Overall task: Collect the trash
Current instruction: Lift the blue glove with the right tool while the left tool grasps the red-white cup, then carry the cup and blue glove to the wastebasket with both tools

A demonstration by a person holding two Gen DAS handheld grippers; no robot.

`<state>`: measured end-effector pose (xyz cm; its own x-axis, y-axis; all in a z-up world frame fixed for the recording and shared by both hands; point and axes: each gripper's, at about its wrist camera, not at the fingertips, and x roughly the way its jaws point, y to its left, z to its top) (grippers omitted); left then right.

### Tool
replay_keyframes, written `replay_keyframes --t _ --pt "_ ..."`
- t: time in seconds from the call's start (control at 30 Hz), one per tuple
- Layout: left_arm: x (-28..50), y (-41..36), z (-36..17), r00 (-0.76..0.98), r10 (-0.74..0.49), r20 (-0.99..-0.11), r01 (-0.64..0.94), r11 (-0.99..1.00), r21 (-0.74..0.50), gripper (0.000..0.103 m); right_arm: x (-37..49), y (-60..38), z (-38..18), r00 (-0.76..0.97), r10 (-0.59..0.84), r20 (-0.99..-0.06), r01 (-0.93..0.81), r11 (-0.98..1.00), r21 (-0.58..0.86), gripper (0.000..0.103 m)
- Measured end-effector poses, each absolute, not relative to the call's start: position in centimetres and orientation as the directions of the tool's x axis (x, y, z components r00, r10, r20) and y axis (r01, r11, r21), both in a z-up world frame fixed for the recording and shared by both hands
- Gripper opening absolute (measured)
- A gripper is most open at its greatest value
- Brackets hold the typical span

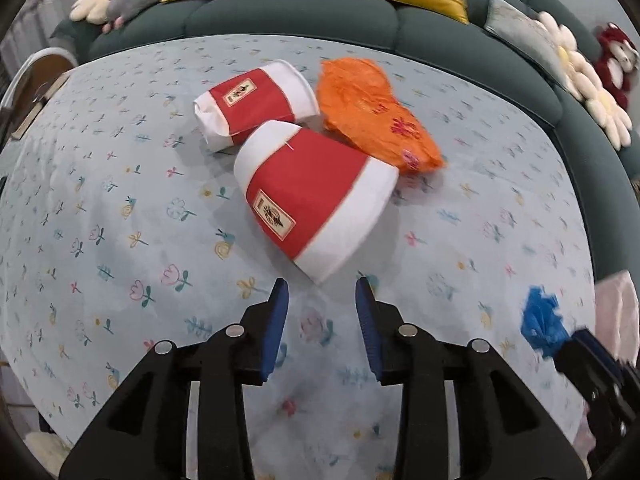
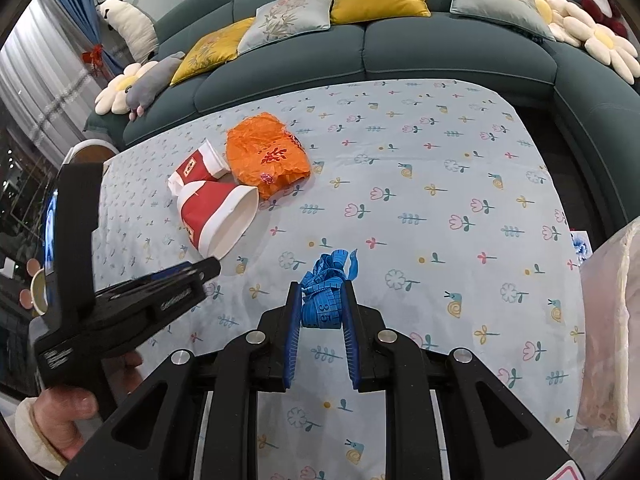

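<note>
Two red-and-white paper cups lie on their sides on the flowered tablecloth: the near cup (image 1: 316, 196) (image 2: 218, 216) and the far, crumpled cup (image 1: 256, 106) (image 2: 196, 166). A crumpled orange plastic bag (image 1: 376, 114) (image 2: 266, 154) lies beside them. My left gripper (image 1: 322, 292) is open and empty, just short of the near cup's rim; it also shows in the right wrist view (image 2: 208, 268). My right gripper (image 2: 322, 290) is shut on a bunched blue measuring tape (image 2: 326, 292), which also shows in the left wrist view (image 1: 540, 322).
A dark teal sofa (image 2: 440, 44) with yellow and grey cushions and flower pillows wraps the table's far and right sides. A pale translucent bag (image 2: 608, 332) stands at the right edge. A round wooden stool (image 1: 36, 76) is at far left.
</note>
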<state>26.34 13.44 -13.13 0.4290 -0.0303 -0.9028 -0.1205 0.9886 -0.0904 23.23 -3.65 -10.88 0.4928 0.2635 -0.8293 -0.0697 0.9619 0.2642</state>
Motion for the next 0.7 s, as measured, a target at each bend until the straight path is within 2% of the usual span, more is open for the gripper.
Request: replay_keyframes --t 0.23,0.3,0.47,0.7 --pt "28.3 13.7 -13.9 0.442 -0.002 -0.897 -0.188 0.978 -0.095 0.031 24.3 -3.6 -11.5 0.482 0.26 -0.837 -0.063 0.963 0.263 0.019" --pt "28.6 13.8 -14.0 0.443 -0.003 -0.897 -0.195 0.976 -0.099 0.019 24.5 -3.5 -11.7 0.481 0.261 -0.837 -0.06 0.962 0.265 0.019" --pt "28.3 13.5 -13.8 0.466 -0.003 -0.885 -0.179 0.979 -0.097 0.007 24.8 -3.3 -11.9 0.48 0.265 -0.836 -0.062 0.961 0.269 0.018" --pt "26.8 13.3 -11.9 0.496 -0.035 -0.868 -0.15 0.981 -0.126 0.006 24.6 -3.3 -11.3 0.49 0.269 -0.829 -0.06 0.959 0.276 0.019"
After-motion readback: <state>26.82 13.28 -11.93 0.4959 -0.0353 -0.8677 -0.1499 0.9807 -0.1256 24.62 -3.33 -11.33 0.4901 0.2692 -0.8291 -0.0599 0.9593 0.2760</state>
